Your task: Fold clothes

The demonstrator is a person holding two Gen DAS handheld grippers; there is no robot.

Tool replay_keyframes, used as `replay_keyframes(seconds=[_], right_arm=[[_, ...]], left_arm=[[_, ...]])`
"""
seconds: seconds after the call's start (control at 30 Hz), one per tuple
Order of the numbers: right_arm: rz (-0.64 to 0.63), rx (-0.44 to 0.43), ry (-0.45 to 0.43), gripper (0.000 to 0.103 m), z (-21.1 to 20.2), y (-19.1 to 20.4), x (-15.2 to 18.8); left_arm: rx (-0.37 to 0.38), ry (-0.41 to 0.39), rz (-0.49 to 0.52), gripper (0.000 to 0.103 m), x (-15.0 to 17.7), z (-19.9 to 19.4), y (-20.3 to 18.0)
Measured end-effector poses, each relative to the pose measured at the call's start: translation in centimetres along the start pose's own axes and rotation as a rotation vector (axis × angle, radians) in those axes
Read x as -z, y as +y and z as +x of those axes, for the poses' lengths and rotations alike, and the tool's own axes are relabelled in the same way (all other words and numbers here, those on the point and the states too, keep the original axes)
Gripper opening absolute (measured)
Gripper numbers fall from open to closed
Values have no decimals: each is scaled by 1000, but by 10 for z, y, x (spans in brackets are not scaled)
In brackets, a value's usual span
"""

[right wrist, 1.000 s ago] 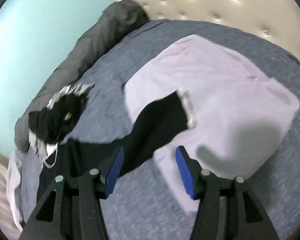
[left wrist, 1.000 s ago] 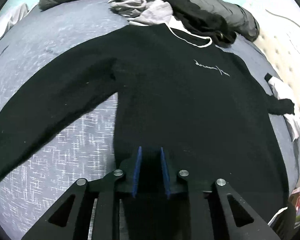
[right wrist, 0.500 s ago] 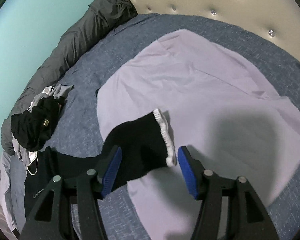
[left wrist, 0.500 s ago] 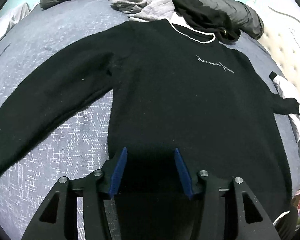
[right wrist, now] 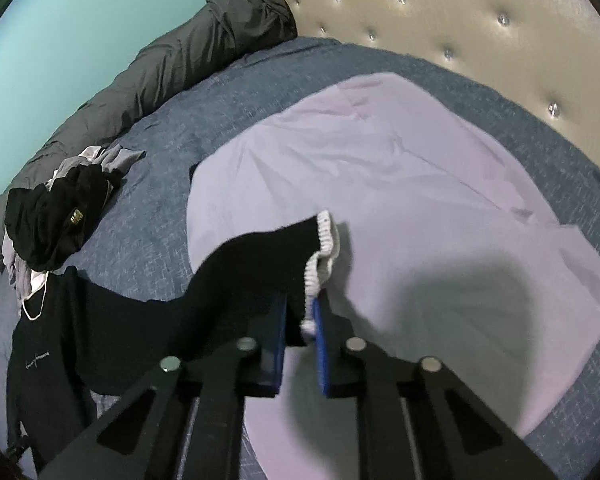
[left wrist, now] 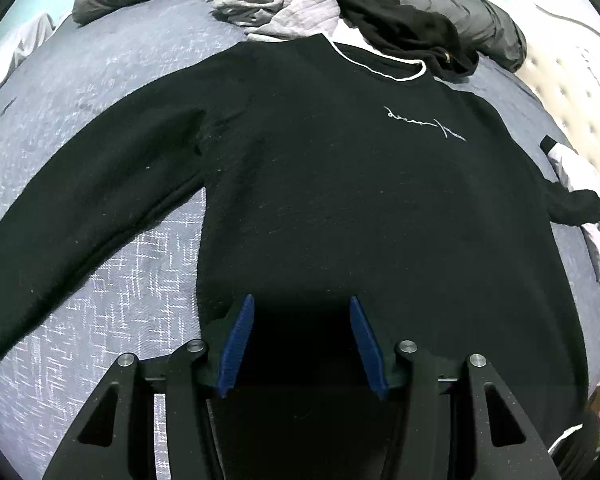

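At the lower edge of the left wrist view, the hem of the black sweatshirt is lost in shadow between the blue pads of the left gripper, so contact with the cloth cannot be made out; the jaws are seen standing about half apart, having opened within the last second, with nothing clamped. The far cuff of the left-lying sleeve is cut off by the frame edge. The small script on the chest cannot be read. In the right wrist view the right gripper is seen closed on the sleeve cuff, the jaws having just been closing, with the white ribbed edge pinched between the pads and lifted off the pale lilac garment beneath it.

The sweatshirt is spread front up on a blue-grey bedspread. A cream tufted headboard is seen at one side, a turquoise wall at another, and a dark grey rolled duvet along the wall.

One black sweatshirt, one lilac garment and one heap of unfolded clothes, grey and black, are counted; the pieces in the heap cannot be told apart. Two grippers are in view.
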State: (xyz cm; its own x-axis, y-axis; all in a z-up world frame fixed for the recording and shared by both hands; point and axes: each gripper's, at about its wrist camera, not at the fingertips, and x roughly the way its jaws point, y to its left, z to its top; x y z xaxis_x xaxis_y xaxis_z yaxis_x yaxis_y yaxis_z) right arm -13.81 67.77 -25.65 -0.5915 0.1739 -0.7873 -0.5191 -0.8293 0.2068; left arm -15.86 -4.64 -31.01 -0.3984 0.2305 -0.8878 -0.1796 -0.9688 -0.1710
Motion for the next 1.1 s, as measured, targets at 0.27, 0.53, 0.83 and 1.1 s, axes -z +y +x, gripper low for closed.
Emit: replay_keyframes(seconds=[0.27,0.53,0.83,1.1], right_arm=[[-41,2,-123,9,-53,5,-34],[-67,51,-137,9,-66,-1,-78],[-52,92,-61,7,-39,-21,-65],[50,142,1,0,-14,-70,-25]], left_arm=[[-4,-10,1,54,-2,-7,-1],[-2,-5,19,54,-1,-9,-7],[-3,9,26,54,0,-6,-4],[-19,4,-16,54,-2,-12,15]])
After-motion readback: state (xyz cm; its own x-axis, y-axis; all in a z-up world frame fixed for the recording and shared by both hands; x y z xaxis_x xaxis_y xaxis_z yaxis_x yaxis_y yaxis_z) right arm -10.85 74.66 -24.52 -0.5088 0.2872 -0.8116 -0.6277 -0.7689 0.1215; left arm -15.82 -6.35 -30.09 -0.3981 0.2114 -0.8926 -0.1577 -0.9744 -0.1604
